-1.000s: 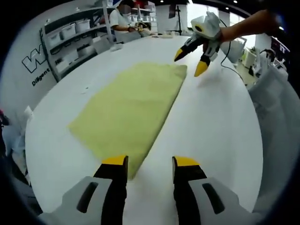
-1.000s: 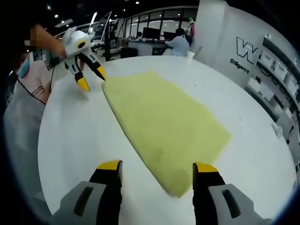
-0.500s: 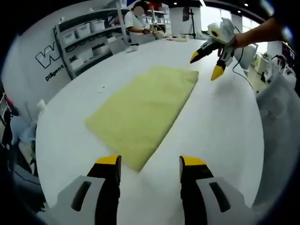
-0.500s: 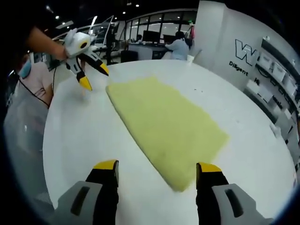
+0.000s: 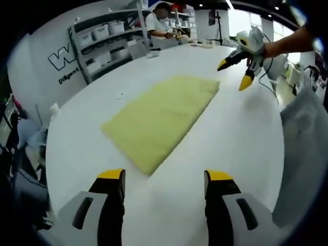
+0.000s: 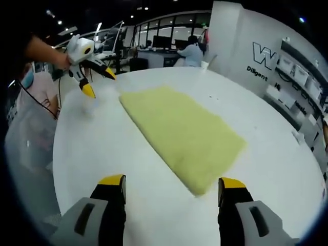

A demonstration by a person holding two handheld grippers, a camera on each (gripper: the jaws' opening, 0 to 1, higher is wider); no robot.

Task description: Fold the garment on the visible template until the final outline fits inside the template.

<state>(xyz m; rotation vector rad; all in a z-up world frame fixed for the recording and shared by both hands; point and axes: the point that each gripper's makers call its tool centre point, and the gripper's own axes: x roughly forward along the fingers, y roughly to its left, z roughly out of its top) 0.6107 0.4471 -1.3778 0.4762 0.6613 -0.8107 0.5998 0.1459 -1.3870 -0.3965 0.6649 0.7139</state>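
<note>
A folded yellow-green garment (image 5: 159, 115) lies flat on the white table (image 5: 225, 138), a long four-sided shape; in the right gripper view the same garment (image 6: 182, 133) runs from far left to near right. My left gripper (image 5: 165, 177) hangs open above the table, short of the garment's near corner, holding nothing. My right gripper (image 6: 172, 182) is open too, near the opposite corner, and it appears in the left gripper view as the right gripper (image 5: 237, 73) held up beyond the far corner. The left gripper (image 6: 95, 82) also hovers open at the far left of the right gripper view.
Shelves with white bins (image 5: 105, 43) line the wall behind the table. A person (image 5: 161, 23) works at the far end. Another person's sleeve and light clothing (image 6: 31, 118) stand at the table's edge. Bare table surface surrounds the garment.
Both grippers have drawn back and away from the garment, which now looks smaller and farther off. The garment itself lies as before. Both stay open.
</note>
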